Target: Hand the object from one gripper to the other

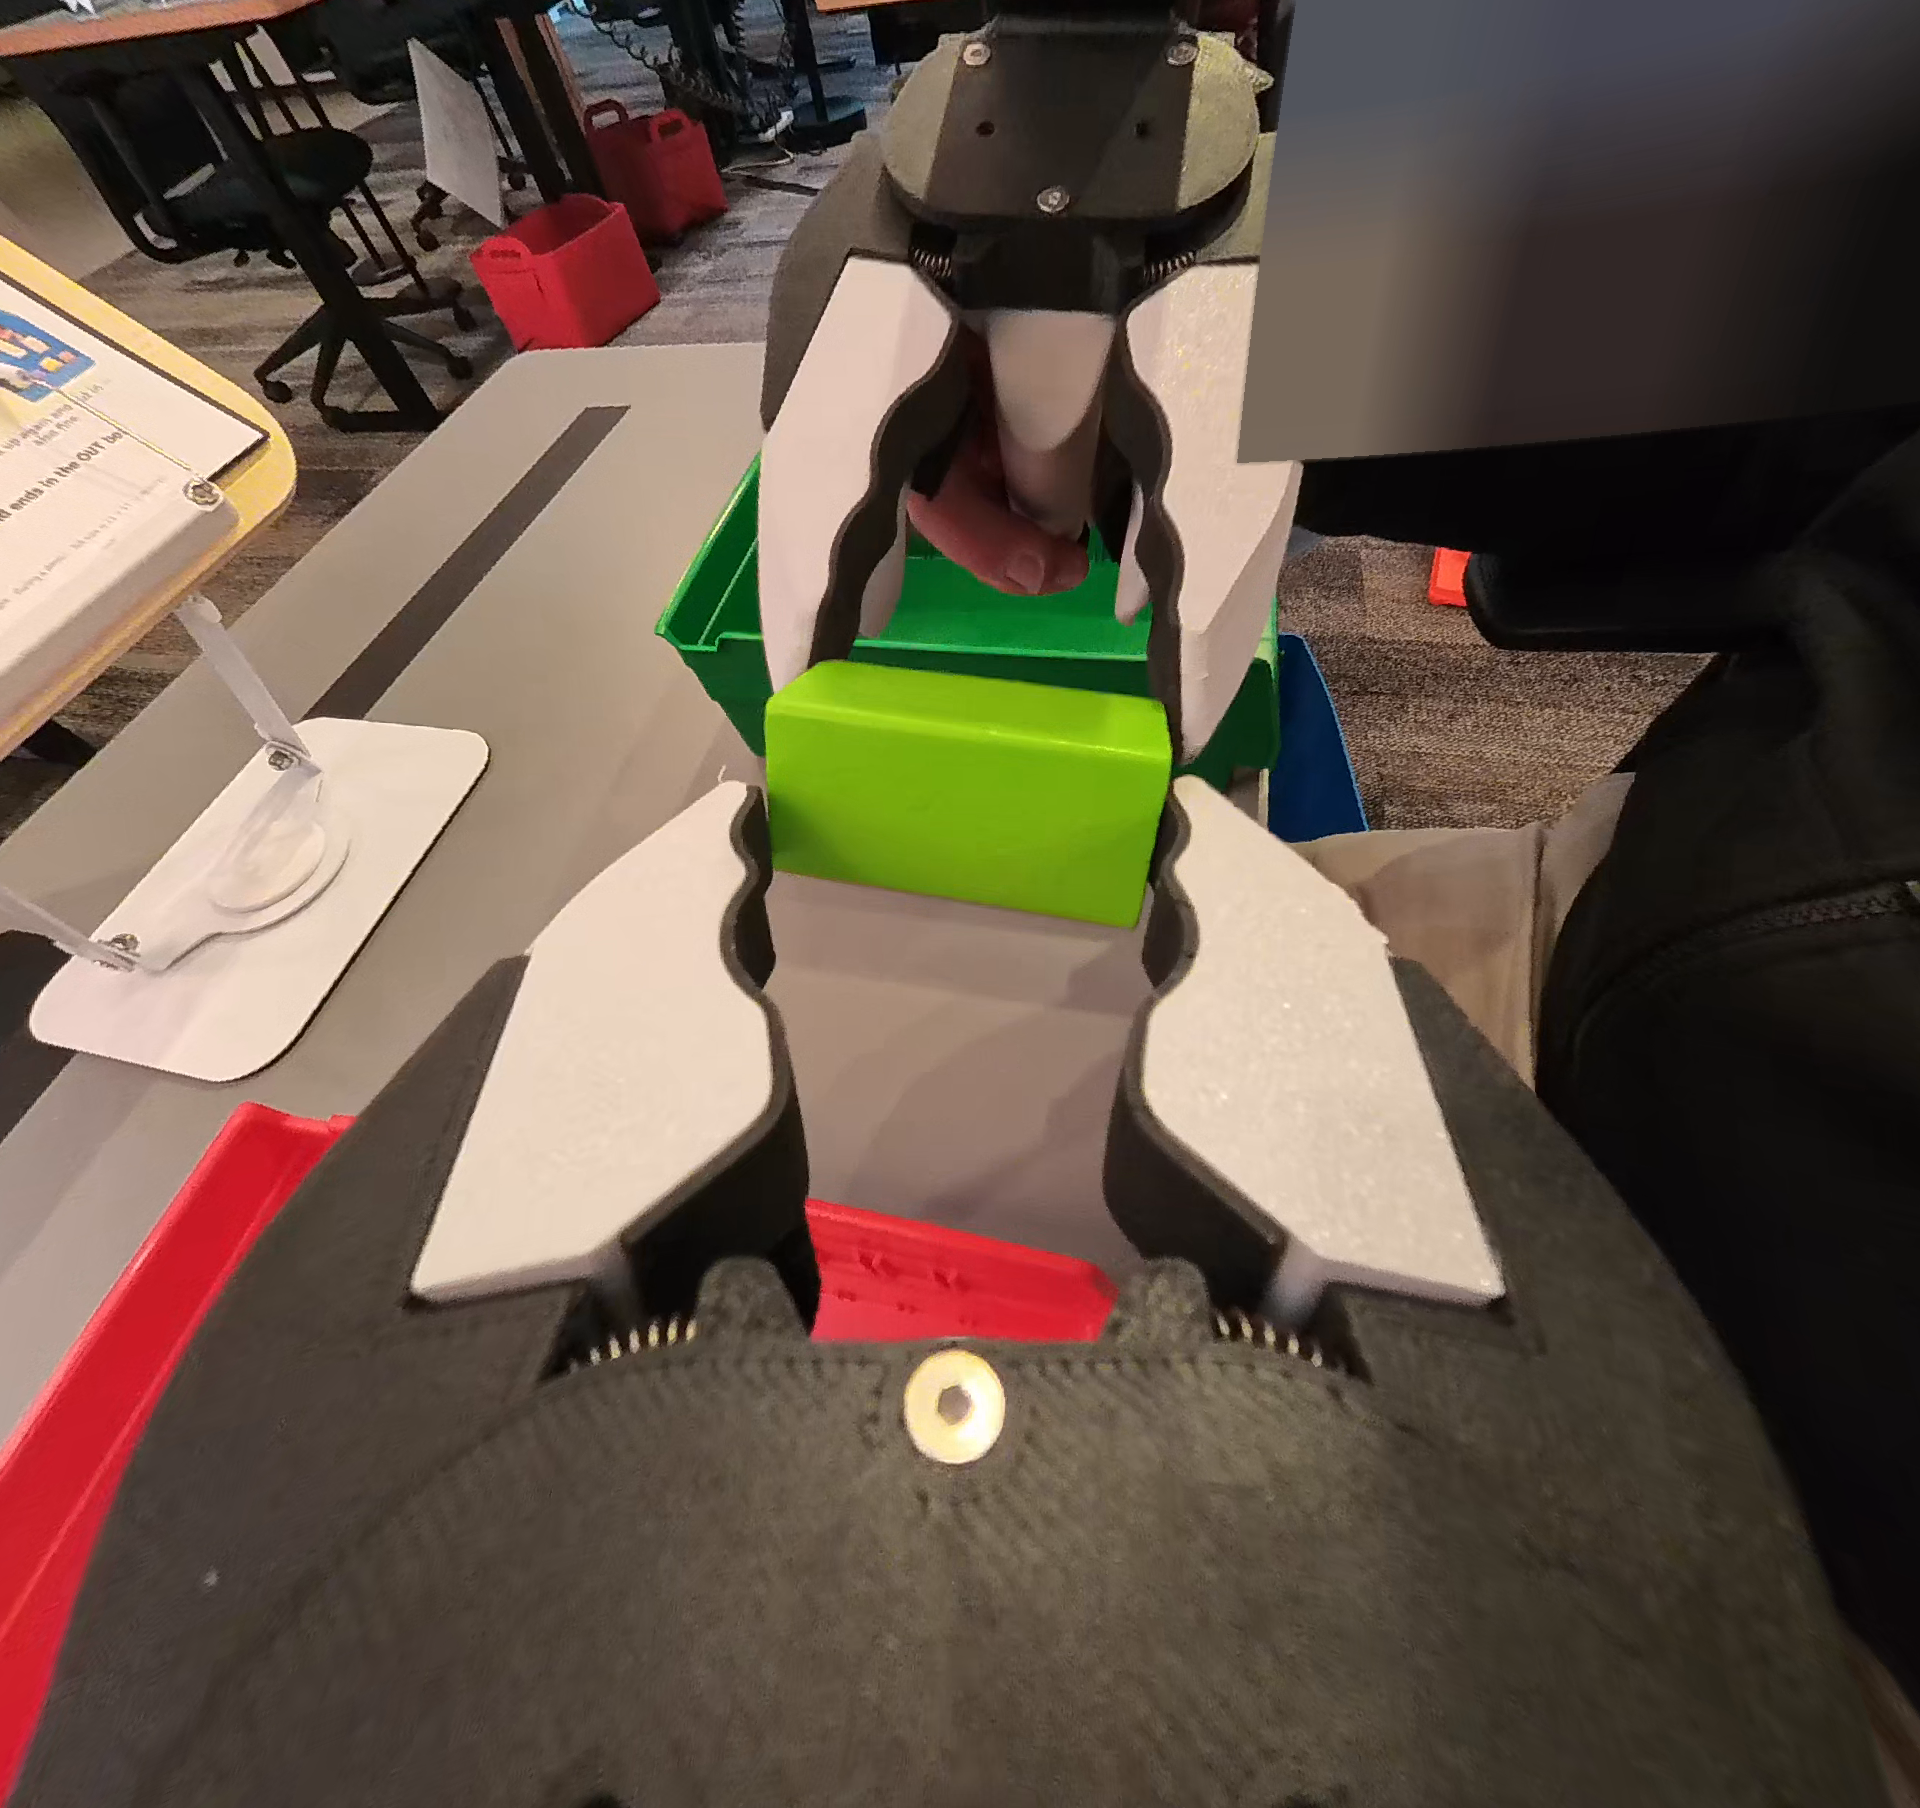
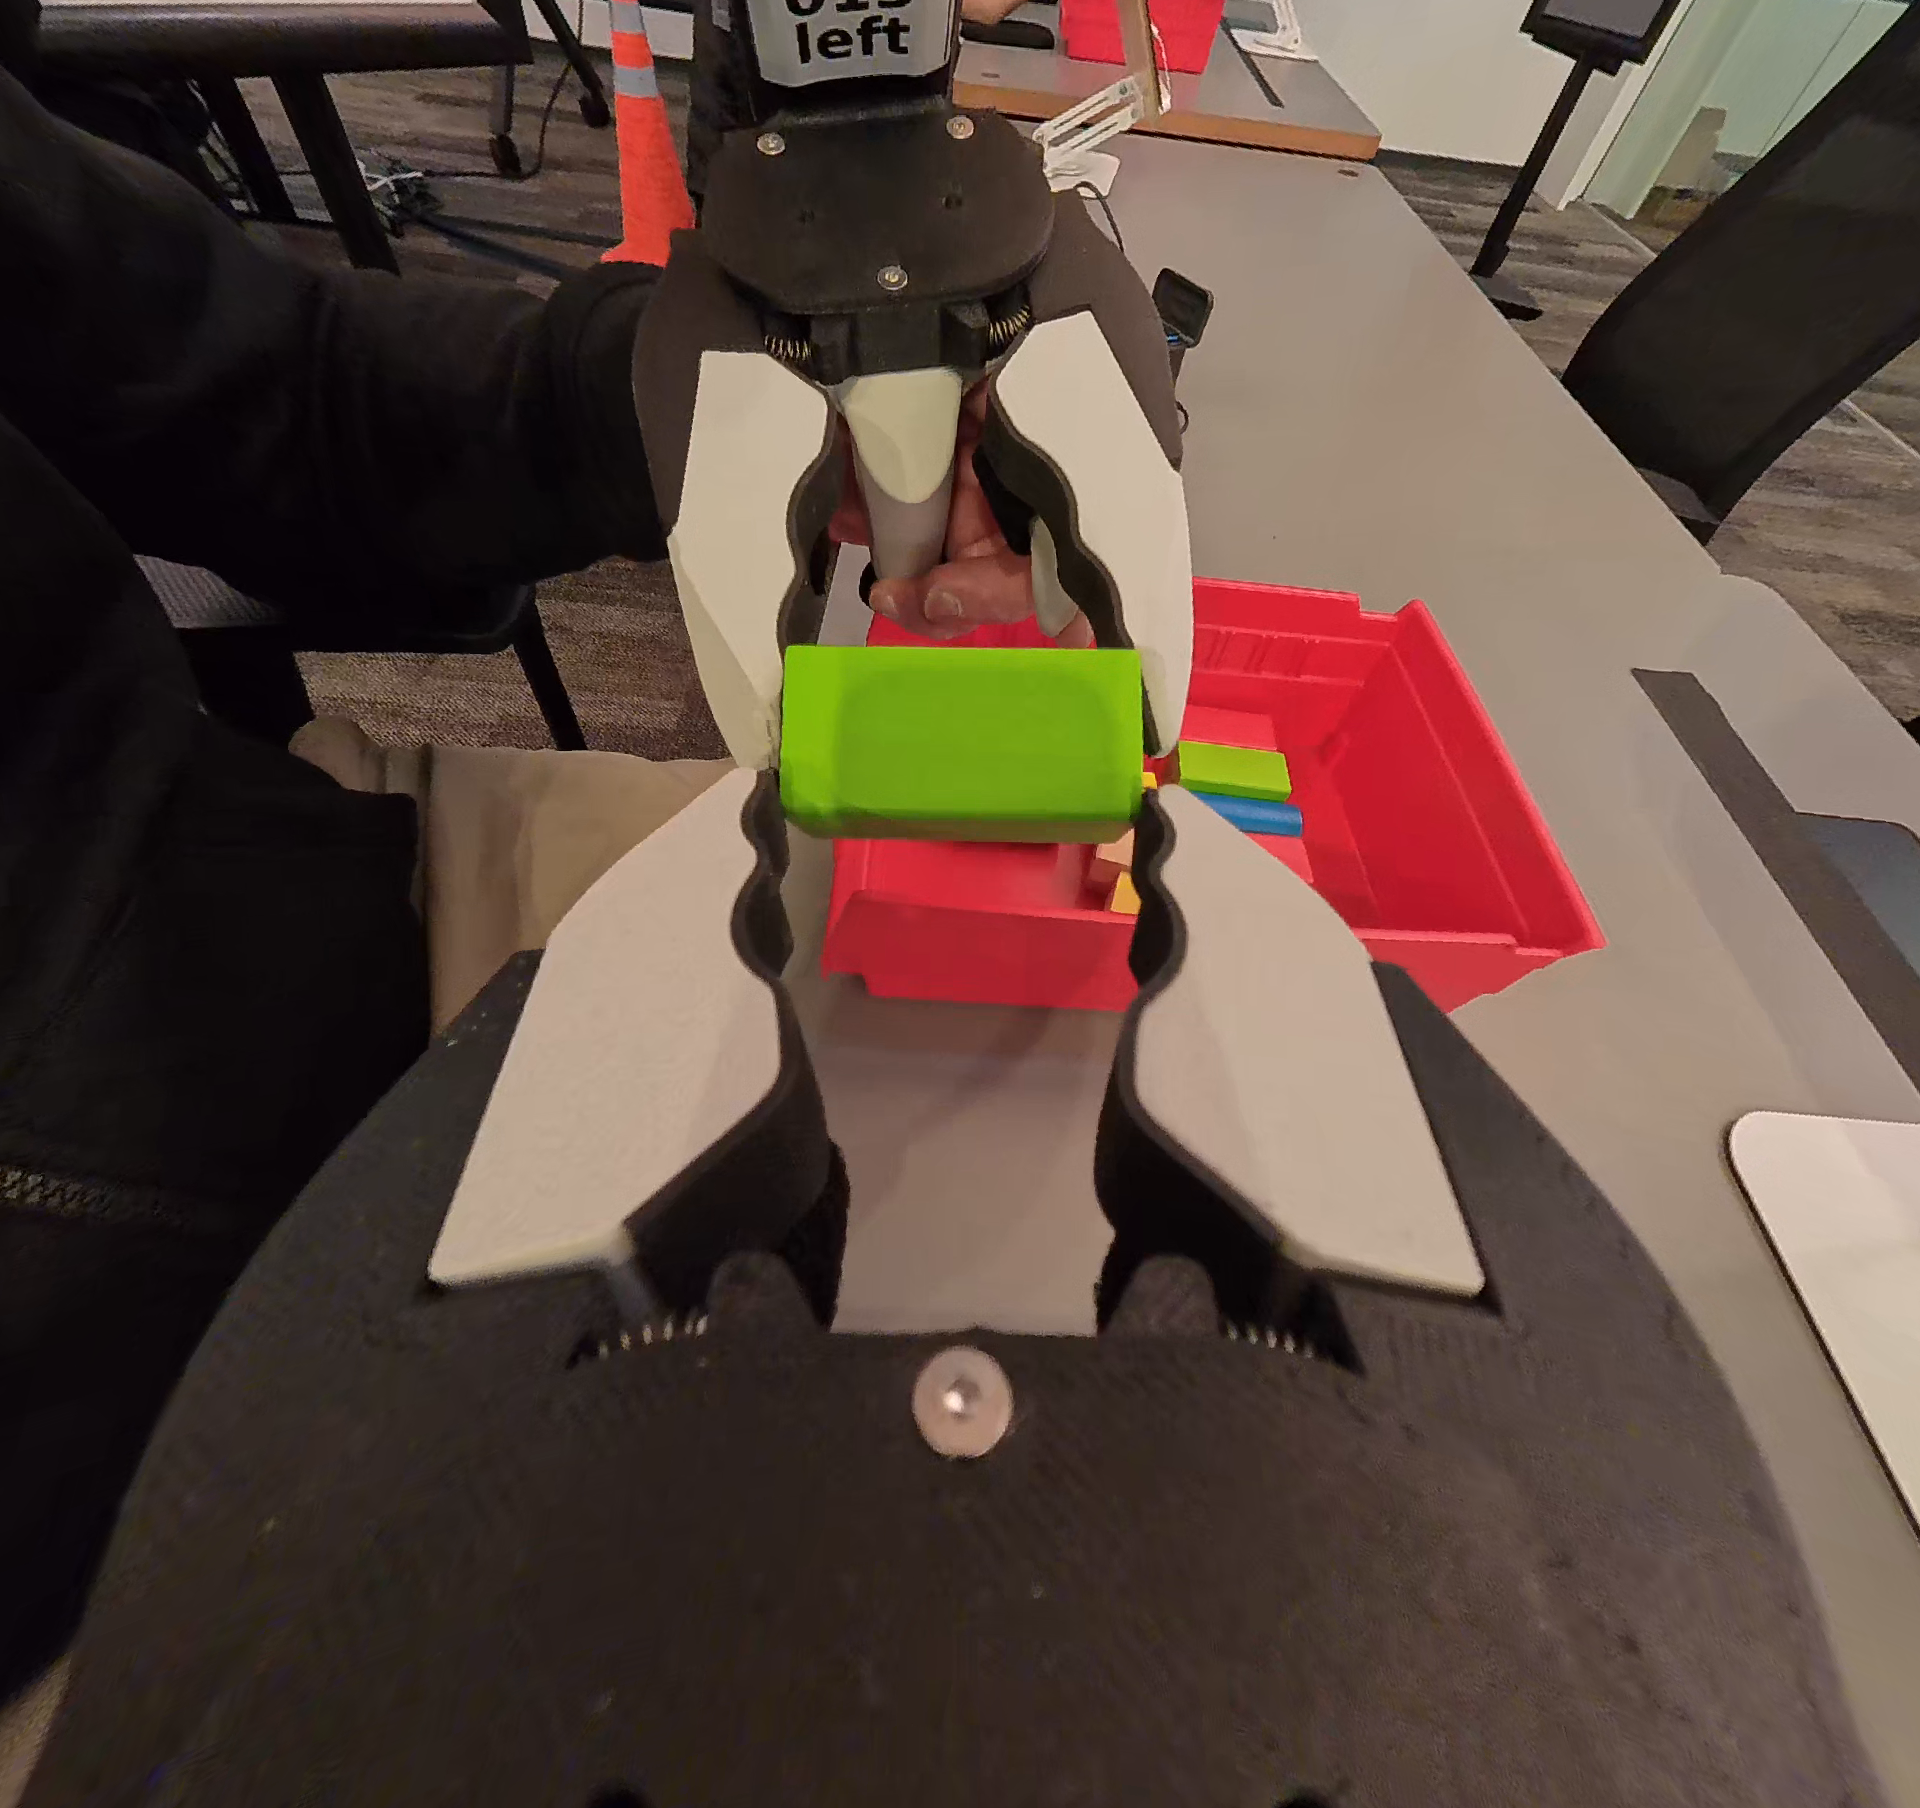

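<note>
We keep the left hand-held gripper (image 1: 961, 823) clamped on the lime-green plastic rectangular block (image 1: 961, 802) until the right hand-held gripper (image 2: 961, 808), closed on it too, holds firm.

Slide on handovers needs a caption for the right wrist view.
Both grippers, right gripper and left gripper, meet on a green block above a red bin.

Two wrist cameras facing each other close across the green block (image 1: 961, 792) (image 2: 956, 740), both sharing it above the desk (image 1: 582, 636) (image 2: 1455, 615)
</note>
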